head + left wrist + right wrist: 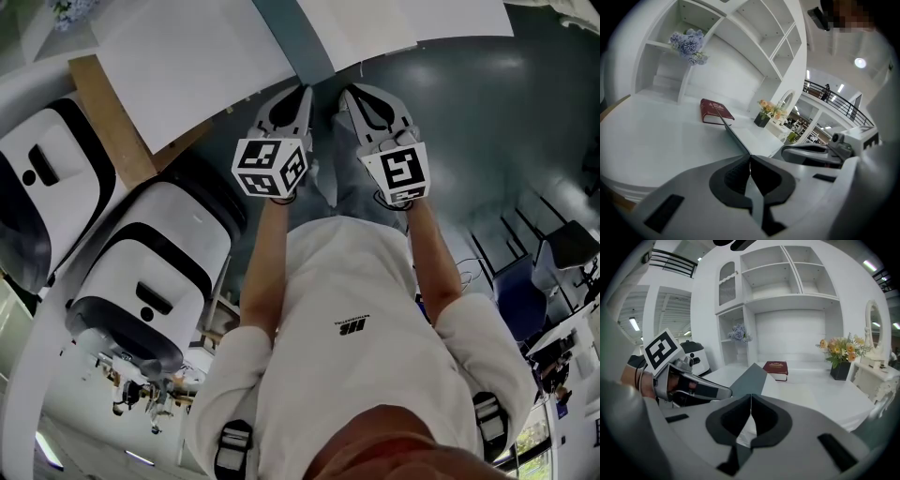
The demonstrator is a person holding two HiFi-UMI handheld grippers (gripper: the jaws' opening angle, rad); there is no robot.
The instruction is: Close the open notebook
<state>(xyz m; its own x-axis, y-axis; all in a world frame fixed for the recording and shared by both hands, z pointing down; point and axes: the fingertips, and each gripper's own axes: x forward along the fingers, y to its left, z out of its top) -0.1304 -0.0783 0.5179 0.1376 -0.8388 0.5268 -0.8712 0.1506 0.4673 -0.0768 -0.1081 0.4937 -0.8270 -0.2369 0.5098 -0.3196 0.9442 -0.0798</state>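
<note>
Forearms (265, 272) reach forward, parallel. Left tongs (750, 157) pinch the raised grey notebook cover (734, 134); right tongs (751, 397) sit closed alongside.

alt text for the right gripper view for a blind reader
The right claw is shut on a grey notebook cover above a white table. The left claw is at left; a red book and flowers sit behind.

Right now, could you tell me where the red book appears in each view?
Head view: not in it.
Left gripper view: red book, left of centre.
Right gripper view: red book, just right of centre.
Shared landmark: potted flowers to its right in both gripper views.
</note>
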